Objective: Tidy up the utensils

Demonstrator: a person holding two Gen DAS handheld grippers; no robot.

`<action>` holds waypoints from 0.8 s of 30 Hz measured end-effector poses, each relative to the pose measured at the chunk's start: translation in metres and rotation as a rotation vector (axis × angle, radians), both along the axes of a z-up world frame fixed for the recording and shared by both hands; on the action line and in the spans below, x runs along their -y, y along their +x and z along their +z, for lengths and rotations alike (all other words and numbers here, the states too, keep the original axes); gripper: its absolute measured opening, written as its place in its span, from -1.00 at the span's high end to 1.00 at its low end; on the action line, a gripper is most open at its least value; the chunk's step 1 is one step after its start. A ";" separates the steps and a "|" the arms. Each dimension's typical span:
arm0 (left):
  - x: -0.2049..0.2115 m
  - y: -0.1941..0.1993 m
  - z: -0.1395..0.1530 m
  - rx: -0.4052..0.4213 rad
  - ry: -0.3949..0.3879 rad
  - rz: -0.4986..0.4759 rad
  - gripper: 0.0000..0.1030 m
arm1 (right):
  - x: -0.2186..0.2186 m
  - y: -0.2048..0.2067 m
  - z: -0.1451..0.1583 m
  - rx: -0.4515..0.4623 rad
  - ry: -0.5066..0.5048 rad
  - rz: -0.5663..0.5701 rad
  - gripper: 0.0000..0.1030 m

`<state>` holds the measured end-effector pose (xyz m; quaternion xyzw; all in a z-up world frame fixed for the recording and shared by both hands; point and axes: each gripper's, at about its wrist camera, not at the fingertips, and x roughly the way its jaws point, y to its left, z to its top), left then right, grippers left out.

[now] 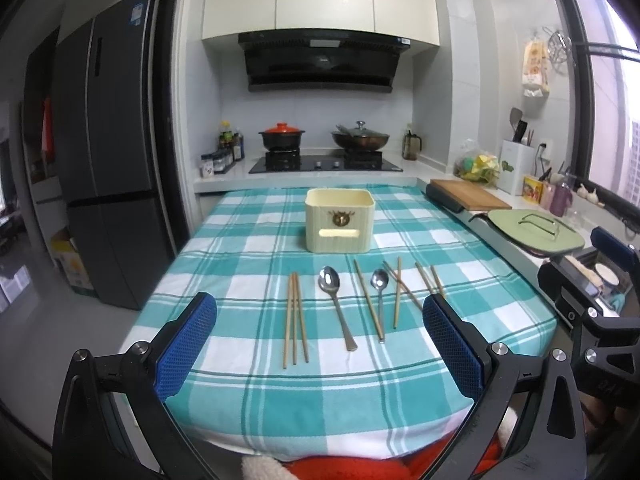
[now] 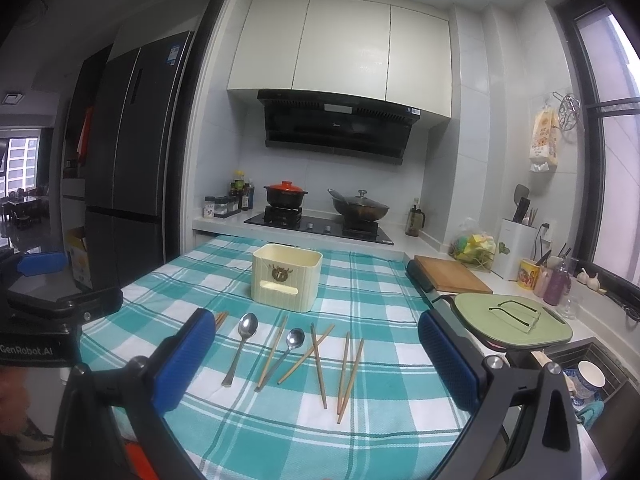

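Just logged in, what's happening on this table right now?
Nothing is picked up yet. Both grippers, left and right, hover open above the near edge of the checked tablecloth, holding nothing. Two spoons, the larger and the smaller, lie among loose chopsticks in a row. Behind them stands the cream bin; its inside isn't visible, so its contents can't be told.

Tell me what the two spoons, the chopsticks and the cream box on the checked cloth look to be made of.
Large spoon and small spoon: polished metal, likely stainless steel, with mirror-like bowls.
Chopsticks: matte tan sticks, probably bamboo or wood; no grain is resolvable.
Cream box: seemingly moulded plastic, with ribbed walls, a smooth rim and a slot handle.
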<state>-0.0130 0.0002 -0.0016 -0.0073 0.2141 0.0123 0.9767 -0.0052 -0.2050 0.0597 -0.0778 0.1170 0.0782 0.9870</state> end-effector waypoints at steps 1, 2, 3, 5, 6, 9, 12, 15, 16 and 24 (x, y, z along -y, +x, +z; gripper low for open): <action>0.000 0.000 0.000 0.002 0.000 0.001 -0.99 | 0.000 0.000 0.001 0.002 0.001 0.001 -1.00; -0.001 -0.001 0.000 0.003 0.000 0.001 -0.99 | -0.001 0.001 0.001 0.003 0.001 0.002 -1.00; -0.001 -0.001 0.000 0.004 0.000 0.002 -0.99 | -0.001 0.001 0.001 0.006 0.000 0.003 -1.00; 0.001 0.000 0.000 0.004 0.000 0.001 -0.99 | -0.002 0.001 0.001 0.008 -0.003 0.004 -1.00; 0.001 0.001 0.000 0.003 0.001 0.001 -0.99 | -0.002 0.002 0.001 0.007 -0.004 0.004 -1.00; 0.000 0.000 0.000 0.002 0.002 0.001 -0.99 | -0.004 0.002 0.000 0.000 -0.007 0.008 -1.00; 0.000 0.000 0.000 0.002 0.001 0.003 -0.99 | -0.006 0.002 -0.002 0.000 -0.009 0.009 -1.00; 0.001 0.000 0.000 0.000 0.001 0.002 -0.99 | -0.007 0.002 -0.002 0.006 -0.011 0.007 -1.00; 0.000 -0.001 -0.001 -0.001 0.001 0.001 -0.99 | -0.007 0.002 -0.003 0.005 -0.012 0.008 -1.00; 0.000 0.002 -0.002 -0.010 0.001 0.001 -0.99 | -0.011 0.003 -0.005 -0.003 -0.012 0.011 -1.00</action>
